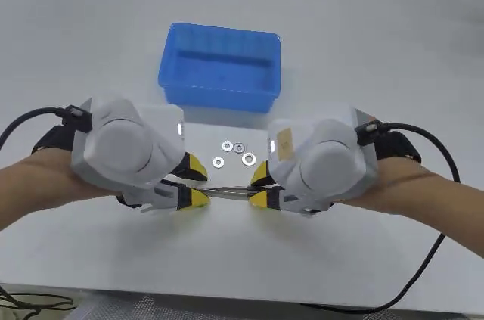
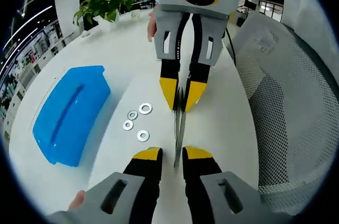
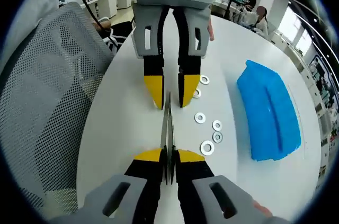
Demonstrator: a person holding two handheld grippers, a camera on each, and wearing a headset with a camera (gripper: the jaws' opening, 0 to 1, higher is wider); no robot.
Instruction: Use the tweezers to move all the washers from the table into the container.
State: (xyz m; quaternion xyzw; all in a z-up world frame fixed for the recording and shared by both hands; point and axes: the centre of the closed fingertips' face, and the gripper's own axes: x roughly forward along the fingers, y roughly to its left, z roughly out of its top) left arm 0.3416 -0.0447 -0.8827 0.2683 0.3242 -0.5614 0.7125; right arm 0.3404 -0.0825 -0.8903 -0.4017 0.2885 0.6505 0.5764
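Two grippers meet nose to nose over the white table (image 1: pixel 91 32): the right gripper (image 1: pixel 261 187) is clamped on the tweezers (image 1: pixel 227 193), while the left gripper (image 1: pixel 197 182) has its jaws parted around their other end; the washers (image 1: pixel 248 159) lie loose on the table between the tweezers and the blue container (image 1: pixel 219 66)

Blue, silver, yellow on white.
We note a blue rectangular plastic container (image 1: pixel 219 66), silver metal washers (image 1: pixel 233 153) and silver metal tweezers (image 1: pixel 227 193) on a white table (image 1: pixel 91 32); the grey left gripper (image 1: pixel 198 182) and grey right gripper (image 1: pixel 259 187) have black jaws tipped yellow.
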